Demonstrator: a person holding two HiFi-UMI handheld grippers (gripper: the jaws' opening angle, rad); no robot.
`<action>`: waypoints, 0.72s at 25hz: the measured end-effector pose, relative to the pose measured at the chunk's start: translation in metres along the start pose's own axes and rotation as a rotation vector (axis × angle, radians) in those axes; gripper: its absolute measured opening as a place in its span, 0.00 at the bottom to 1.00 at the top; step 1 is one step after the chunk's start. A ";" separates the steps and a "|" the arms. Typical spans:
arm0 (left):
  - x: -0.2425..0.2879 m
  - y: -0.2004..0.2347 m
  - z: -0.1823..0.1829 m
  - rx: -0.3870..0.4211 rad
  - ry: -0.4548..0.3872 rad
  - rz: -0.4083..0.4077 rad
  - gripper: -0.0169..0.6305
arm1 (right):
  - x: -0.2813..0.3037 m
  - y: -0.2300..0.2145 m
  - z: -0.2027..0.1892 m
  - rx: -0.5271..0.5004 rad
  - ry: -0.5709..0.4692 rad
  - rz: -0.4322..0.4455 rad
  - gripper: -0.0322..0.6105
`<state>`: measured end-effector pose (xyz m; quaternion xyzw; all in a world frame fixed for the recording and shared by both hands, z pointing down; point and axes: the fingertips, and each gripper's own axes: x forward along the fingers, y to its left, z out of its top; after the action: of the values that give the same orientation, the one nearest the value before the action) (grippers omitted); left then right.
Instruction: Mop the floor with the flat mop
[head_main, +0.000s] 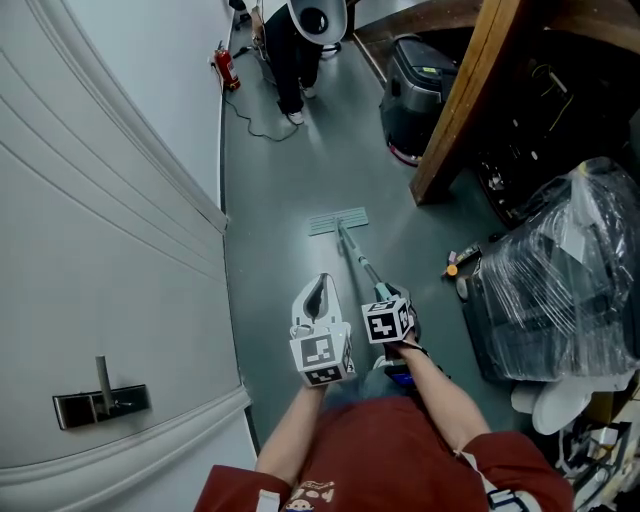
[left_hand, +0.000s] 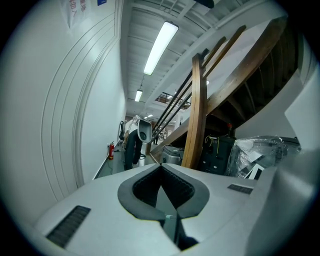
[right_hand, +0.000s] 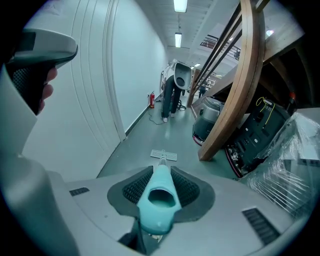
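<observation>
Between the jaws of the right claw (right_hand: 161, 172) sat the blue-green handle (right_hand: 159, 200) of the flat mop (head_main: 352, 250), squeezed tight. From that claw the pole ran forward and down to the mop head (head_main: 338, 220). It lay flat on the grey floor (head_main: 290, 170), near the white wall (head_main: 100, 250). Just beside, the left claw (left_hand: 161, 166) was pressed together, holding nothing.

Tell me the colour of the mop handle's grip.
The grip is light teal; right gripper view shows it best.
</observation>
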<state>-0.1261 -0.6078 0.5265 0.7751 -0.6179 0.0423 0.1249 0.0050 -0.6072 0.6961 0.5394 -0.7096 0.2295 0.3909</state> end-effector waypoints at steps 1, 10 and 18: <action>-0.003 0.000 -0.002 -0.005 0.001 0.004 0.05 | -0.002 0.001 -0.002 -0.002 0.000 0.000 0.23; -0.037 -0.022 -0.015 -0.002 -0.003 0.044 0.05 | -0.024 -0.005 -0.044 -0.010 -0.007 0.018 0.23; -0.083 -0.082 -0.036 0.023 0.015 0.039 0.05 | -0.065 -0.023 -0.101 -0.002 -0.006 0.049 0.23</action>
<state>-0.0631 -0.5034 0.5318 0.7640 -0.6314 0.0576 0.1195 0.0654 -0.5004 0.7013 0.5223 -0.7240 0.2367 0.3834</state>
